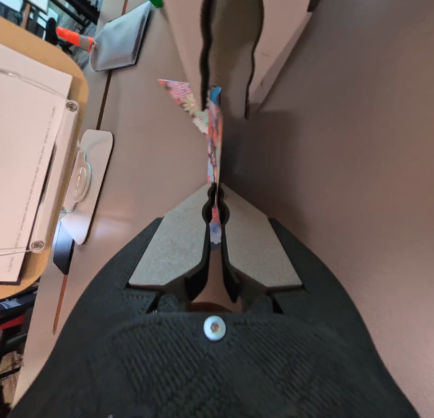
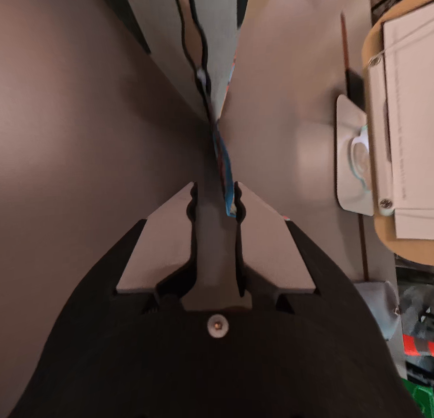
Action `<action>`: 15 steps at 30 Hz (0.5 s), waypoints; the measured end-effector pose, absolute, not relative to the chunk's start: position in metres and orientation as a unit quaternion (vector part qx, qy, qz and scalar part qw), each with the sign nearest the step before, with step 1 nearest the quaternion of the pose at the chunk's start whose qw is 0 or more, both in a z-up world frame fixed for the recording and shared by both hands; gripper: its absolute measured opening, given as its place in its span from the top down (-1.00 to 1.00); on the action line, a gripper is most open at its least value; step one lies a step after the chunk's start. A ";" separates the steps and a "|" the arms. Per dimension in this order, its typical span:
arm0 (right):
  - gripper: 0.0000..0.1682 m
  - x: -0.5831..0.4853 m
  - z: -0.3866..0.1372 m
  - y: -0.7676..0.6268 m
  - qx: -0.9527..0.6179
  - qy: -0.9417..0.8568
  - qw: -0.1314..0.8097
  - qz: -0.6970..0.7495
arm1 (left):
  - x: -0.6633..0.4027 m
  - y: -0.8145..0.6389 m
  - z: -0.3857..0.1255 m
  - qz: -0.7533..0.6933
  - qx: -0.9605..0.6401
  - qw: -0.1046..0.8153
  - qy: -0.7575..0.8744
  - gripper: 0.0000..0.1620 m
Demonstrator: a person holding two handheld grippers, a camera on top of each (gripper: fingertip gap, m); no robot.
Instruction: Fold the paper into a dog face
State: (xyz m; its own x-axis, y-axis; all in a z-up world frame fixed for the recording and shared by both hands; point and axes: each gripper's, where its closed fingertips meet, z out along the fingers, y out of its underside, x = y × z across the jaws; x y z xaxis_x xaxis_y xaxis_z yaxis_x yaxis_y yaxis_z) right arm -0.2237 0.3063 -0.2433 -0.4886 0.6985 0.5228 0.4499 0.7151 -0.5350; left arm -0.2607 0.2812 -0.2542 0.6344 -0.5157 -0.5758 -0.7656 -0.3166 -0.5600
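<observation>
Floral-printed paper (image 1: 215, 136), bright with pinks, blues and orange, stands on edge straight ahead of the left gripper (image 1: 215, 190), whose two fingers are pressed together on its near edge, so the sheet runs forward from the tips like a thin blade above the brown table (image 1: 352, 195). Held this way, clear of the surface, the paper can be turned or creased without dragging, and a loose patterned flap (image 1: 180, 94) leans off to that gripper's left farther out, which suggests at least one fold is already in it. At the far end the right gripper (image 1: 229, 49) faces this one from the opposite side. In the right wrist view that gripper (image 2: 216, 185) has its fingers spread, with a visible gap between them; the blue edge of the paper (image 2: 226, 178) hangs inside that gap, close against the right-hand finger (image 2: 258, 230) and apart from the left-hand one. The spread looks like a regrasp, either just letting go or lining up to pinch, though which is unclear. A pale mounted card holder on a wooden board (image 2: 404, 124) lies off to the right gripper's right, well apart from the work. Closing off-centre could bend the corner rather than seat a clean crease.
</observation>
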 end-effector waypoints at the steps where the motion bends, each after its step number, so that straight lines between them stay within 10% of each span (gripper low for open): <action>1: 0.65 -0.225 -0.242 0.300 -0.336 -0.846 0.375 0.175 | -0.258 0.279 -0.258 0.145 -0.797 0.420 0.410 1.00; 15: 0.95 -0.225 -0.272 0.259 -0.351 -0.866 0.254 0.249 | -0.249 0.268 -0.277 0.079 -0.822 0.392 0.407 1.00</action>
State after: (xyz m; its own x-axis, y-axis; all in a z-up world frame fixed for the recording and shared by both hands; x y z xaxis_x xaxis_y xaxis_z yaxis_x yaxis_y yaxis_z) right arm -0.2248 0.2587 -0.2717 -0.6243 0.7348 0.2652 0.4814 0.6292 -0.6102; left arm -0.2494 0.2677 -0.2773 0.6571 -0.6061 -0.4482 -0.7298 -0.3624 -0.5797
